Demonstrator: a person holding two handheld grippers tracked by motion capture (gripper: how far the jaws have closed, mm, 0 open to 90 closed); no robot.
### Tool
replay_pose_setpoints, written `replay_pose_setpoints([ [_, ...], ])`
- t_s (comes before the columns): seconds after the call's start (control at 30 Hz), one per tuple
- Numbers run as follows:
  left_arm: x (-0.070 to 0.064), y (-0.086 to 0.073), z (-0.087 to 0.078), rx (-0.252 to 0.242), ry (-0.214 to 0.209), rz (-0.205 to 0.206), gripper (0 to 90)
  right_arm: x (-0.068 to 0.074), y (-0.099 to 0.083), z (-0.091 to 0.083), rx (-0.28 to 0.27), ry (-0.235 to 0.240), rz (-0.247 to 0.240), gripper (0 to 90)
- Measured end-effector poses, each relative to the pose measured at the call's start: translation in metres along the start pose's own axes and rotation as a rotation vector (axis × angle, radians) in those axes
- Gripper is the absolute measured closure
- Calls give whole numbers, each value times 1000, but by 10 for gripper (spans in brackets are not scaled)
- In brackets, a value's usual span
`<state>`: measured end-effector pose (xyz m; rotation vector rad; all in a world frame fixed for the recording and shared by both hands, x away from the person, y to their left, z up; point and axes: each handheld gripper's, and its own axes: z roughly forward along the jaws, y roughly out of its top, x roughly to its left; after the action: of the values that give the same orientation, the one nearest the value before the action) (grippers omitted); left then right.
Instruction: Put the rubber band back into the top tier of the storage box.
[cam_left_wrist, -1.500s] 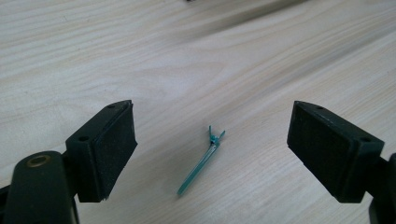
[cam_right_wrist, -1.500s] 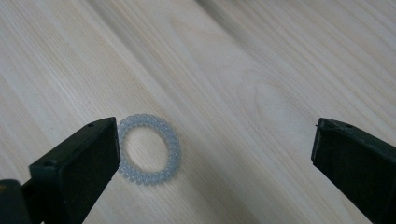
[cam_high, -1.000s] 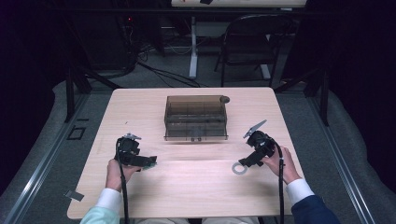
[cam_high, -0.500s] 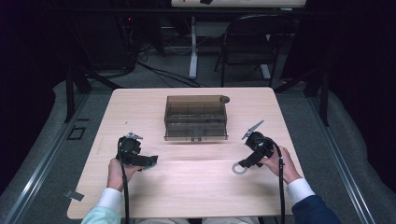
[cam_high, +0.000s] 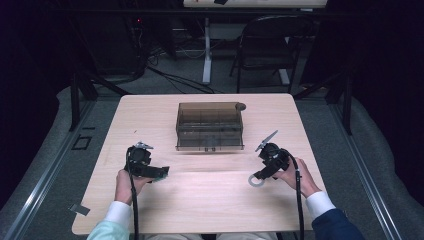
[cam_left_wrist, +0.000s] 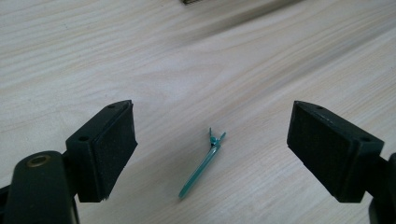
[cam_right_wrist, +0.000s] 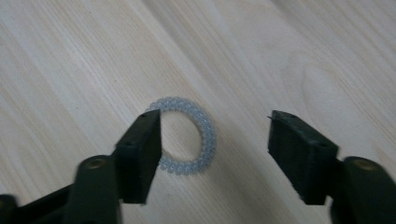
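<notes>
Left gripper (cam_left_wrist: 212, 151) fingers spread wide, green clip (cam_left_wrist: 201, 167) flat on tabletop (cam_high: 210, 200) between them. Right gripper (cam_right_wrist: 215, 158) fingers released, straddling clear coil hair tie (cam_right_wrist: 189, 135).

L gripper (cam_left_wrist: 212, 154) jaws spread wide, black pads facing each other, low over light wood table (cam_left_wrist: 116, 51). Thin teal clip (cam_left_wrist: 201, 165) lies flat on the wood btwn the jaws, roughly centered, not touching either pad, its forked end pointing away from cam. Dark blurred edge of sth at top.
</notes>
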<state>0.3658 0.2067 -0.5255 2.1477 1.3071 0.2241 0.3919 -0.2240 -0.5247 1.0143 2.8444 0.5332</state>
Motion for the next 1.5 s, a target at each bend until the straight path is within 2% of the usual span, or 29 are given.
replay_pose_setpoints([
  [0.27,2,0,-1,-3,8,-3,155,4,3,5,32,-18,-25,506],
  [0.3,2,0,-1,-4,11,-2,155,5,2,7,16,-8,-10,519],
  [0.37,2,0,-1,-4,10,-2,155,5,2,8,21,-13,-14,570],
  [0.53,2,1,-1,0,11,1,155,5,3,10,52,-24,-36,644],
  [0.57,2,1,-1,0,11,2,155,6,3,12,28,-9,-17,655],
  [0.6,2,1,-1,1,11,3,155,6,3,11,42,-20,-25,667],
  [0.63,2,0,0,0,11,-1,155,5,4,10,60,-27,-37,675],
  [0.77,2,1,0,0,11,0,155,5,4,12,75,-26,-37,708],
  [0.97,2,1,0,5,9,4,155,7,5,16,83,-22,-27,735],
  [1.0,2,1,0,5,9,4,155,6,6,15,101,-27,-39,739],
  [1.13,2,1,1,7,6,2,155,6,7,18,127,-33,-37,755],
  [1.27,2,1,1,9,6,2,155,7,7,21,117,-33,-20,768],
  [1.3,2,1,1,9,6,-1,155,6,8,20,140,-35,-35,773],
  [1.37,2,1,1,9,6,-1,156,6,8,20,143,-36,-32,778],
  [1.5,2,1,1,9,5,-1,156,5,8,20,132,-33,-15,777],
])
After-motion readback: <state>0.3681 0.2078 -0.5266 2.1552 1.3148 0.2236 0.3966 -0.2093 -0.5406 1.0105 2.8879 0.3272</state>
